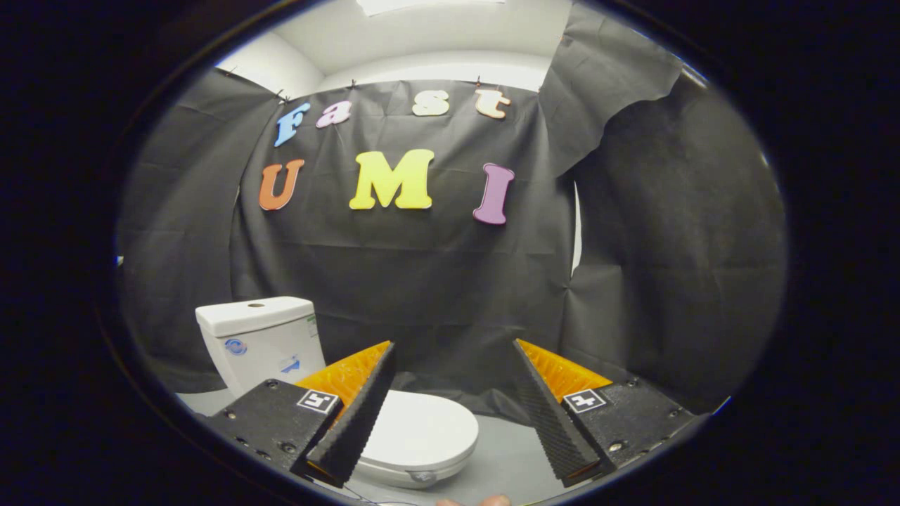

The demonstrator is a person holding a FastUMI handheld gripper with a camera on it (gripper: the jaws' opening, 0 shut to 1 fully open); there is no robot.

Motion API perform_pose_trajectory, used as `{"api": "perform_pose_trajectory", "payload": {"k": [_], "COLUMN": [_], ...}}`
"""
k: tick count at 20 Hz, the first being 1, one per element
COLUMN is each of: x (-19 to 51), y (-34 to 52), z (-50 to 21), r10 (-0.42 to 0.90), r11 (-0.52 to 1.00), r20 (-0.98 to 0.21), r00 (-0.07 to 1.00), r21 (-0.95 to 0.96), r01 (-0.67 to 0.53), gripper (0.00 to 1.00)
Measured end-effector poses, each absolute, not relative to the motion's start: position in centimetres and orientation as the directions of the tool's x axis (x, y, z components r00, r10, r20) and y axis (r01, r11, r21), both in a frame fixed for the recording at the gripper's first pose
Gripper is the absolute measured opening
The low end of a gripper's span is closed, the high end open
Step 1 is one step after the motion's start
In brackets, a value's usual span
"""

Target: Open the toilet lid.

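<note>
The hand-held gripper (453, 407) is spread wide, gripping nothing — approach step, I judge. Just ahead, at about seven o'clock between the fingers, lies the closed toilet lid (422, 432); beyond it stands the tank (264, 341). Next: dip under the lid's front edge.

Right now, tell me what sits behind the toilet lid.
The white tank stands behind the closed toilet lid, black cloth wall beyond. The left finger hides their joint. The gripper is open, holding nothing.

the gripper (453, 365) has ribbed wedge fingers on dark screwed blocks, each bearing a square marker.
</note>
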State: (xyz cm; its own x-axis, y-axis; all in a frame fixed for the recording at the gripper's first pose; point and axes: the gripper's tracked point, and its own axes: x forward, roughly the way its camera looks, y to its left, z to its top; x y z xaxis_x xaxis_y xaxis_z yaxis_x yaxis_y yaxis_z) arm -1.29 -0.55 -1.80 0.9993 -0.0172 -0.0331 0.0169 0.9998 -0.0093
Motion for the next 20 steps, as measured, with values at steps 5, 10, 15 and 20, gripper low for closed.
{"api": "perform_pose_trajectory", "payload": {"k": [5,10,15,20], "x": [-1.4,-1.3,-0.9,-1.0], "y": [0.8,2.2,2.4,3.2], "z": [-5.4,-10.6,-14.9,-20.8], "r10": [0.0,0.032,0.042,0.092], "r11": [0.999,0.999,0.998,0.983], "r20": [-0.102,-0.194,-0.272,-0.41], "r00": [0.995,0.98,0.961,0.908], "r21": [-0.032,0.005,0.058,0.183], "r01": [-0.003,-0.032,-0.027,-0.017], "gripper": [1.0,1.0,1.0,1.0]}}
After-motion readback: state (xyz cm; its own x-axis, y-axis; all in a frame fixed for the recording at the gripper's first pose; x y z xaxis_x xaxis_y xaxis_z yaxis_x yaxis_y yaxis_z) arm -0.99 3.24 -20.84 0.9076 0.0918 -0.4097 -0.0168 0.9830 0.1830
